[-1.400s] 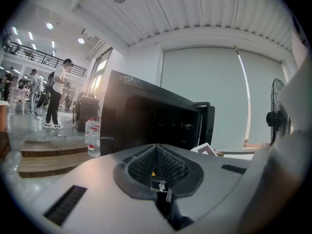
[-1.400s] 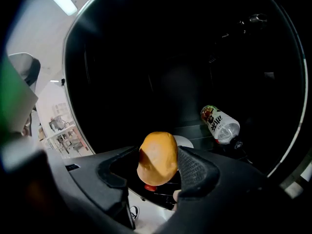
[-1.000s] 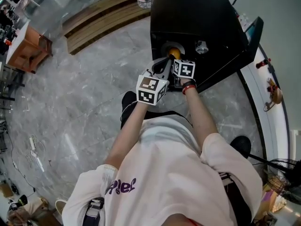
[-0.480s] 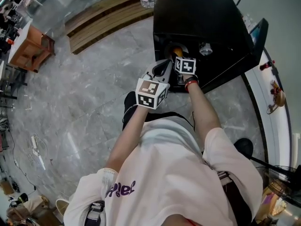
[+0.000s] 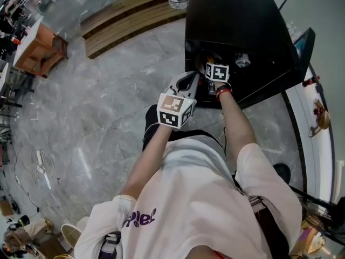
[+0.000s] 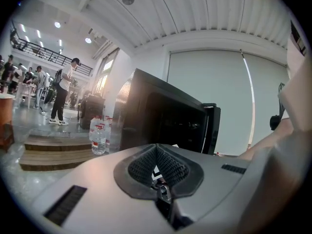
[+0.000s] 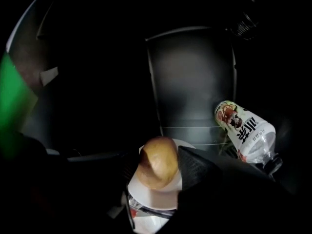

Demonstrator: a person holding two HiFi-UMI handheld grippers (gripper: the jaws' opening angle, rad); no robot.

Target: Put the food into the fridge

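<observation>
- right gripper [image 7: 158, 156]: inside the dark fridge [image 5: 242, 31], jaws closed on a bread roll [image 7: 155, 165], one jaw on each side of it.
- bread roll: round, golden-brown, held over a white plate [image 7: 157, 195] on the fridge shelf; cannot tell whether the roll touches the plate.
- drink bottle [image 7: 246, 129]: clear plastic with a printed label, lying tilted inside the fridge, to the right of the plate and apart from it.
- left gripper [image 6: 157, 149]: outside the fridge, in front of its opening, jaws pressed together with nothing between them; in the head view it sits just left of the right gripper.
- fridge: small black cabinet standing on the grey marble floor [image 5: 97, 107], door [image 5: 303, 46] swung open to the right.
- water bottles [image 6: 98, 136]: on a low wooden platform [image 5: 129, 14] beside the fridge.
- people: standing in the hall beyond, far left of the left gripper view.
</observation>
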